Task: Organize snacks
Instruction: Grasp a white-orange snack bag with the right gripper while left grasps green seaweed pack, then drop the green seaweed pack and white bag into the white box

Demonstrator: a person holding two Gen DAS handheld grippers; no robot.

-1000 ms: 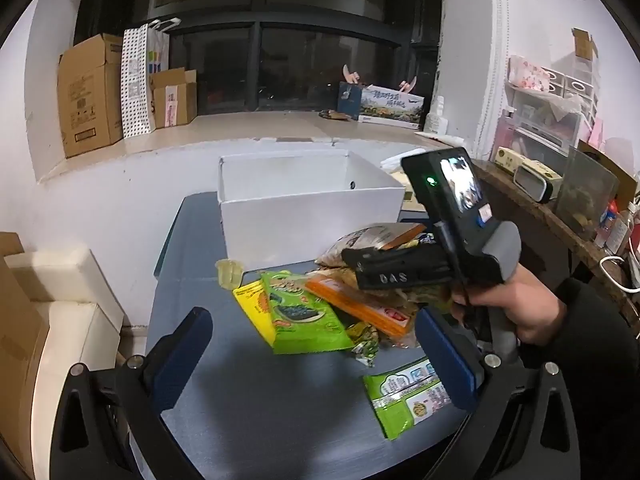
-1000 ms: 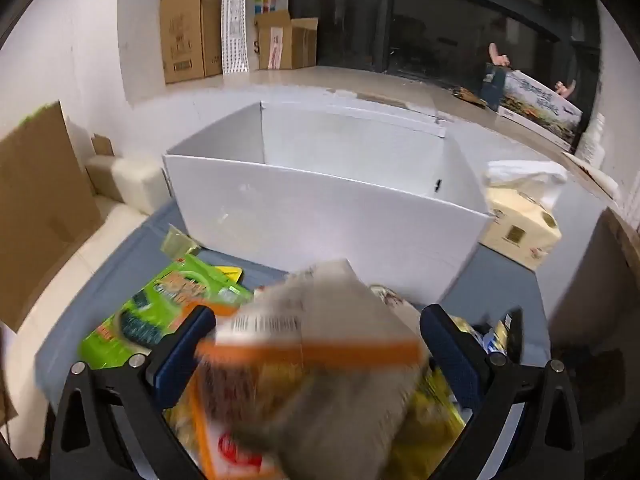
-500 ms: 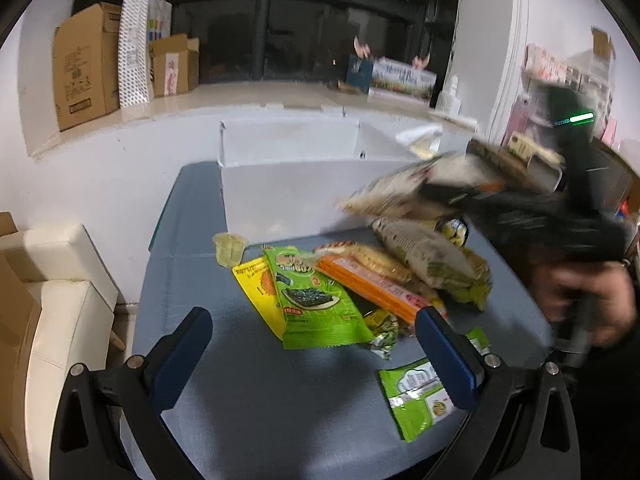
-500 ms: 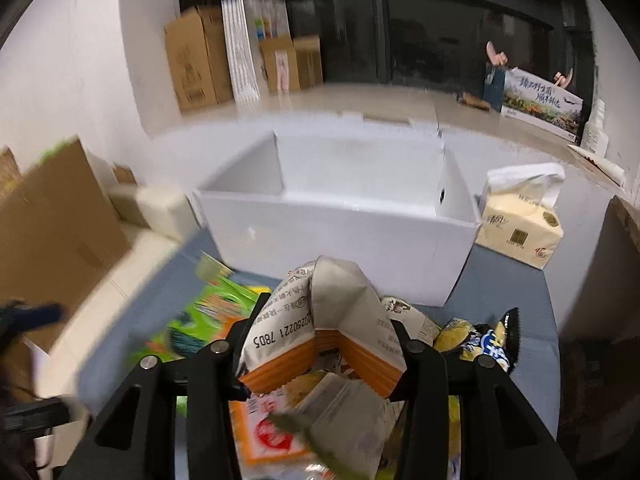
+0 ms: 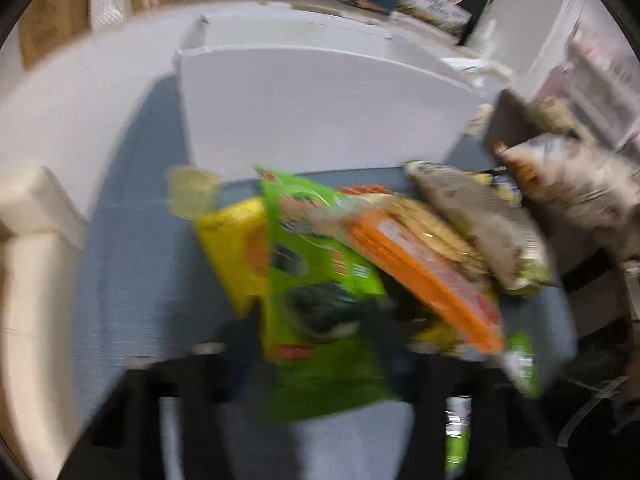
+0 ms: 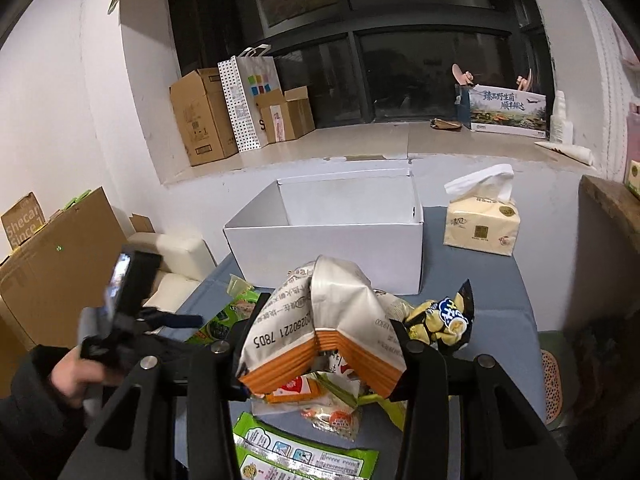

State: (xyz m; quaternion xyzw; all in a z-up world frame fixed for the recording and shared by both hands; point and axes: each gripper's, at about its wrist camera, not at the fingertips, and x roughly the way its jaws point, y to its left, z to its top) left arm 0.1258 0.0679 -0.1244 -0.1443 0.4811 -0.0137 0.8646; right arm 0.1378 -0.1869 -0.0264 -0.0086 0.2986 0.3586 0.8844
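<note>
Snacks lie in a heap on the blue table (image 6: pixel 500 320), just under the right claw (image 6: pixel 320 354). That claw squeezes a silver and orange bag (image 6: pixel 320 320), folded up between its two fingers. Straight ahead of it stands the white box (image 6: pixel 332 252), open on top. The left claw (image 5: pixel 312 344) is blurry over a green packet (image 5: pixel 320 300); its grip cannot be told.

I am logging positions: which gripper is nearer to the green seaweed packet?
Left. The left gripper is low over the green packet; the right gripper, shut on a white bag, is above the pile.
</note>
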